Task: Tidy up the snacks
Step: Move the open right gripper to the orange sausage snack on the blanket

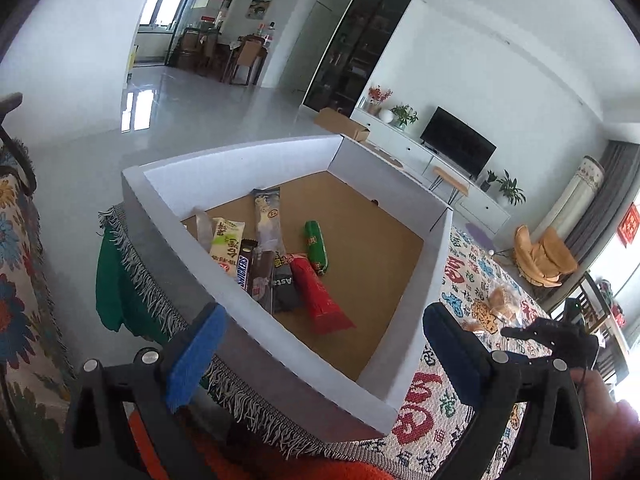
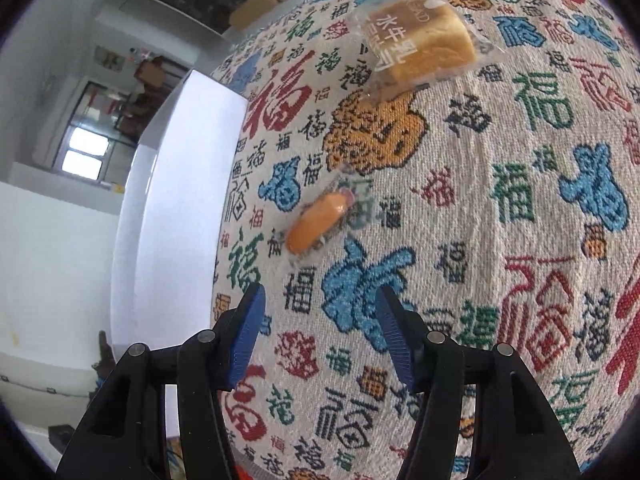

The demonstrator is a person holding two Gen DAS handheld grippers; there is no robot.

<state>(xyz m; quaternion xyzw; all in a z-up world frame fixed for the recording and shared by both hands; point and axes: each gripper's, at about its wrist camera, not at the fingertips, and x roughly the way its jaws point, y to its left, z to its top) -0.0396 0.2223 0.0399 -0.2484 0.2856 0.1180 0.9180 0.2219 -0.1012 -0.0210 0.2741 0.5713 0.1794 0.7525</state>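
Observation:
A white box point(image 1: 416, 320) with a brown floor stands on a patterned cloth. Several snack packs lie in its near-left corner, among them a red pack point(image 1: 320, 292), a green pack point(image 1: 316, 246) and a Snickers bar point(image 1: 244, 270). My left gripper point(image 1: 324, 354) hangs open over the box's near corner, holding nothing. In the right wrist view my right gripper point(image 2: 320, 328) is open above the cloth, empty. A small orange sausage in clear wrap point(image 2: 318, 222) lies just ahead of it. A wrapped bread slice point(image 2: 424, 42) lies farther off. The box wall point(image 2: 176, 200) is at the left.
The patterned cloth point(image 2: 500, 200) covers the surface and has a fringed edge point(image 1: 152, 280) left of the box. A wrapped bread point(image 1: 504, 300) and the other gripper point(image 1: 552, 338) show right of the box. A floral-covered seat point(image 1: 20, 280) stands at far left.

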